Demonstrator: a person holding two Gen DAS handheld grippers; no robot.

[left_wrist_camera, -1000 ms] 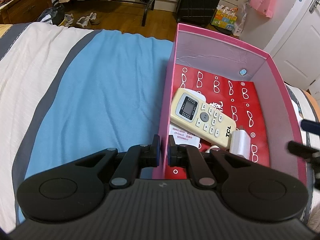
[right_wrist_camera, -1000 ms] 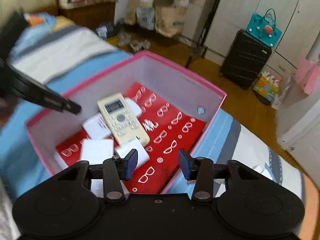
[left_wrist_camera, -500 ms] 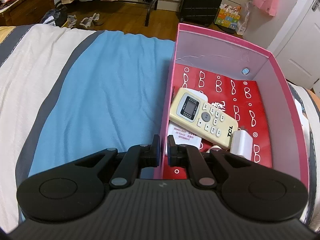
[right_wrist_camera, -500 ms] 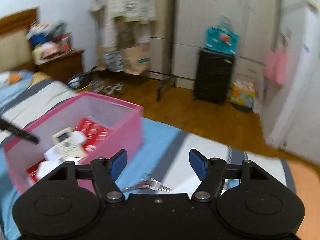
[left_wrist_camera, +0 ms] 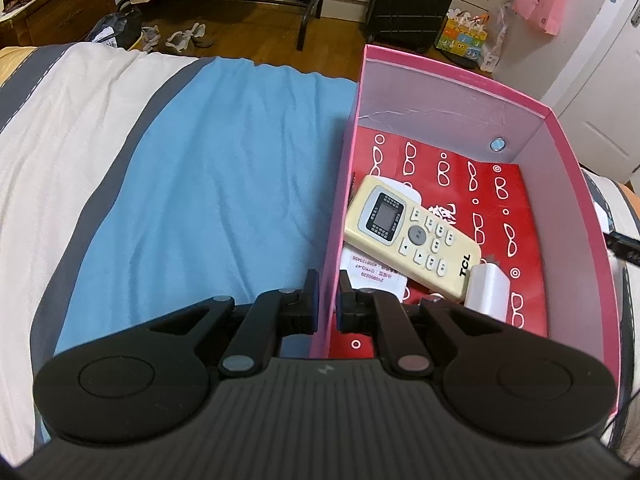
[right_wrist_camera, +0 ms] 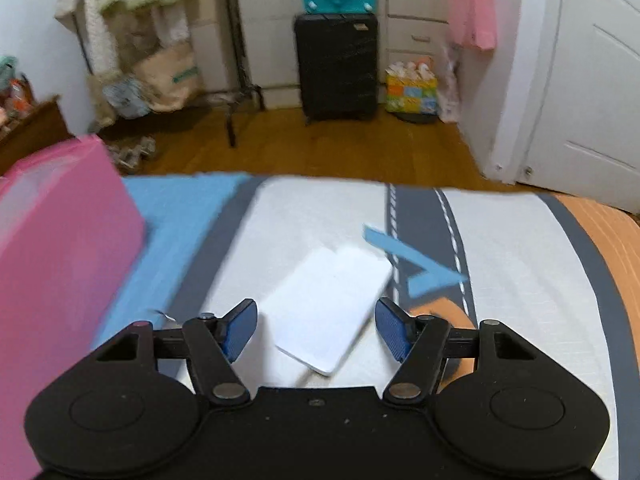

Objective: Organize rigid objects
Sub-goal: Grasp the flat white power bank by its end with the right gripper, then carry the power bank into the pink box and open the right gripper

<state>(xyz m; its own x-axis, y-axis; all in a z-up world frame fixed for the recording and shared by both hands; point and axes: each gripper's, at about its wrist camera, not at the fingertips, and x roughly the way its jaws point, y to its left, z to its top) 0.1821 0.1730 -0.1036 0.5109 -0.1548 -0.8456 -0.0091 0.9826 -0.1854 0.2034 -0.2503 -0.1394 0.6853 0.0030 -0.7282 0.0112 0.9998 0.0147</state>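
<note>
The bed (left_wrist_camera: 200, 184), covered in blue, white and grey stripes, is taking up most of both views, with a wooden floor (right_wrist_camera: 320, 148) and a black suitcase (right_wrist_camera: 336, 64) lying beyond its far edge. A pink box (left_wrist_camera: 576, 208) is sitting on the bed, open at the top; in the right wrist view only its blurred outer wall is showing at the left. Inside it, red paper printed with white glasses (left_wrist_camera: 496, 200) is lining the bottom, and a cream remote control (left_wrist_camera: 412, 236) is lying slantwise on top, partly covering a white labelled card (left_wrist_camera: 368, 274). A white charger block (left_wrist_camera: 488, 288) is resting just beside the remote's near end.

The left gripper (left_wrist_camera: 327, 300) is pinching the box's left wall, one pad outside and one inside. A dark tip at the right edge of that view is cut off and hard to identify.

The right gripper (right_wrist_camera: 316, 330) is hovering over a flat white rectangular object (right_wrist_camera: 332, 308) lying on the white stripe to the right of the box; its jaws are closing, the pads standing clear of the object's edges. A small metallic item near the left finger is too blurred to name.
</note>
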